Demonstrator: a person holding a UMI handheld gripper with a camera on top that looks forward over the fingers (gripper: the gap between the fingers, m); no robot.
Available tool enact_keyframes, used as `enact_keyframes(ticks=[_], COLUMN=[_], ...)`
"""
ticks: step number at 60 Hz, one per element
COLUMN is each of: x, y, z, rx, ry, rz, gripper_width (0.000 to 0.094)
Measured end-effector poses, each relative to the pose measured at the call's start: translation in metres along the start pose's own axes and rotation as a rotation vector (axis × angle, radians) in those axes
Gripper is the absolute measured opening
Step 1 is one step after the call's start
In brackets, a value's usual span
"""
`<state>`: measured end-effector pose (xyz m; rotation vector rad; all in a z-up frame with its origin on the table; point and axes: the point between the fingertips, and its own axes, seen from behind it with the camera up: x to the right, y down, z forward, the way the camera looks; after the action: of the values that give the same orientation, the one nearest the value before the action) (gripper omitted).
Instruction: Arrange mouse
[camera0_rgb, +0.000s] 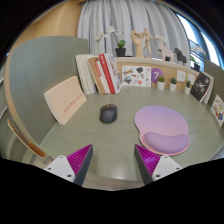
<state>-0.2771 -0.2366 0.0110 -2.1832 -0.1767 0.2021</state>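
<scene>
A dark grey mouse (108, 113) lies on the pale green table (100, 135), well beyond my fingers and roughly in line with the gap between them. To its right lies a lilac mouse mat (162, 127) with a raised wrist rest on its near side. My gripper (113, 160) is open, its two magenta pads (80, 159) set wide apart with only bare table between them. It holds nothing.
A tan notebook (65, 98) lies left of the mouse. Upright books (98, 72) and a white shelf (150, 72) with cups and small figures stand at the table's far side. A picture frame (202, 85) stands to the right. Curtains hang behind.
</scene>
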Motion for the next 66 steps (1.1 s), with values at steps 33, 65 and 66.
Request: enact_keyframes(ticks=[33, 65, 66], x=[-0.013, -0.007, -0.007], y=[-0.09, -0.088, -0.089], z=[0.169, 0.179, 0.179], rx=[-0.043, -0.21, -0.214], ry=[0.089, 0.159, 0.155], rz=[0.04, 0.056, 0.06], gripper_width=[0.0791, 0.0333, 0.0331])
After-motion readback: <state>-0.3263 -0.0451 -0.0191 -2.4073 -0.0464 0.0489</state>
